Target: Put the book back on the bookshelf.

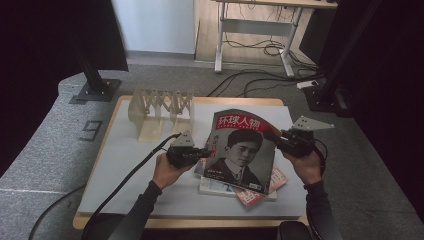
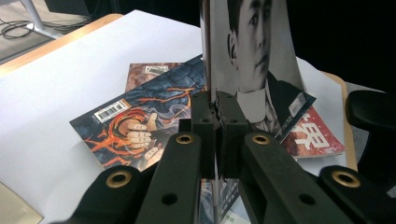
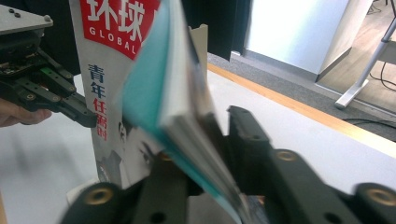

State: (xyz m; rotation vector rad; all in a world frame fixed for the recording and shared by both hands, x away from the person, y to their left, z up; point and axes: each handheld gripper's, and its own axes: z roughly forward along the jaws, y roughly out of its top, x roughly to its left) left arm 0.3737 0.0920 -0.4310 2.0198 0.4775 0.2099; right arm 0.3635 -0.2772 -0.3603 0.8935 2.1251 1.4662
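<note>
Forearms enter from the bottom edge. Left gripper, jaws clamped on the left edge of the portrait magazine, holding it upright above the white table mat. Under it, two more magazines lie flat on the mat. Right gripper grips the magazine's upper right edge; pages sit between its jaws. Wooden rack stands behind, left.
</note>
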